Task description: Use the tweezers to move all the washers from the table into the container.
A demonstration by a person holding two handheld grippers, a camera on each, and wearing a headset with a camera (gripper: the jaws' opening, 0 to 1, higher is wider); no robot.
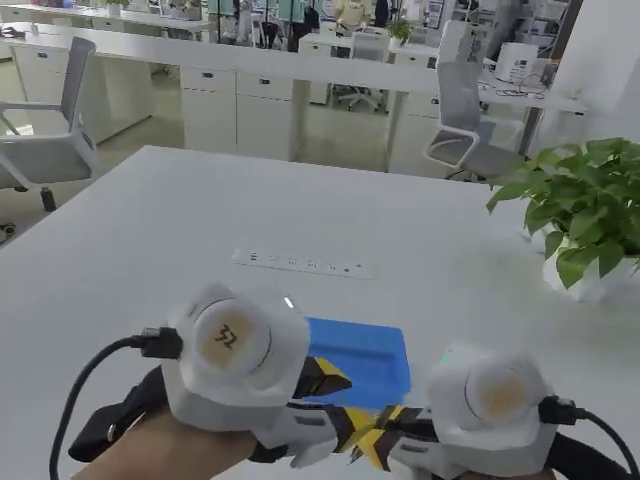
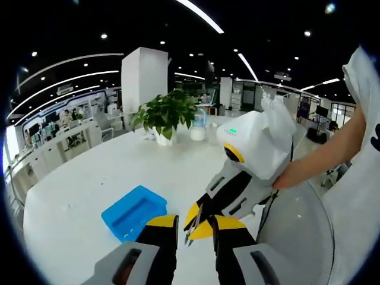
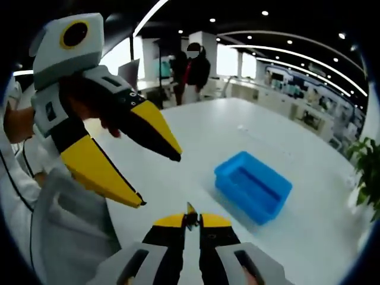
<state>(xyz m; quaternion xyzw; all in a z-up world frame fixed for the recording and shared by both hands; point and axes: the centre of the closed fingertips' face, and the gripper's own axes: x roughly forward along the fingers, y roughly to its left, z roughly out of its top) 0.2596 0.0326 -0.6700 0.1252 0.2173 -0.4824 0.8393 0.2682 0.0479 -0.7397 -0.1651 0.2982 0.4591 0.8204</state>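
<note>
A shallow blue container [image 1: 375, 350] lies on the white table [image 1: 180, 230], just beyond both grippers. My left gripper [image 1: 345, 405] is open, its yellow-tipped jaws [image 3: 160, 181] spread wide with nothing between them. It points toward my right gripper [image 1: 372, 440], which is shut on thin tweezers [image 3: 190, 209] whose small dark tip pokes out past the jaws. In the left gripper view, the right gripper [image 2: 196, 224] reaches in from the right, and its tip sits in the gap of the left gripper [image 2: 193, 218]. The container [image 2: 133, 212] lies to the left there, and right of centre [image 3: 254, 185] in the right gripper view.
A white power strip [image 1: 300, 263] lies mid-table beyond the container. A potted plant [image 1: 585, 215] stands at the table's right edge. Office chairs [image 1: 45, 130] and desks fill the room behind. A black cable [image 1: 85, 380] trails from the left gripper.
</note>
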